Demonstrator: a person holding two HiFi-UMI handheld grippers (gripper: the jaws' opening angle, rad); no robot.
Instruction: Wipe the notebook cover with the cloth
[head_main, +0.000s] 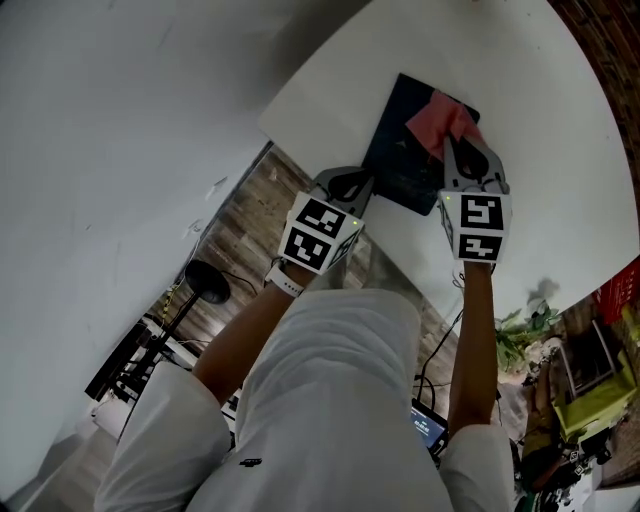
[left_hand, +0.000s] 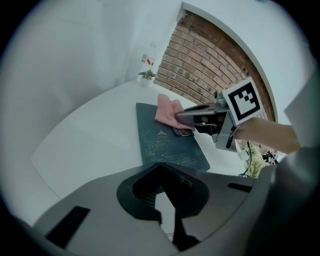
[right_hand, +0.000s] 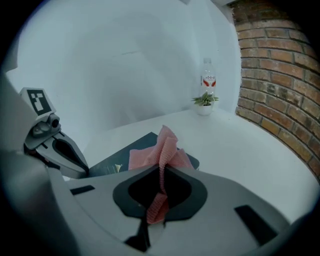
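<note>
My right gripper (right_hand: 162, 169) is clamped on the pink cloth (right_hand: 150, 156): a fold of it runs down between the jaws, and the rest bunches up just past the tips. The bunch rests on the far right part of the dark notebook (head_main: 405, 150). The notebook lies flat on the white round table (head_main: 545, 150), close to its near edge and angled away to the right. My left gripper (left_hand: 161, 167) sits to the left of the right one, with its jaws drawn together and their tips at the notebook's near left edge. I cannot tell whether the cover's edge is caught between them. At the far side of the table, beside the brick wall (right_hand: 280, 80), a small potted plant (right_hand: 204, 101) stands in front of a clear bottle (right_hand: 208, 77), both well apart from the notebook.
</note>
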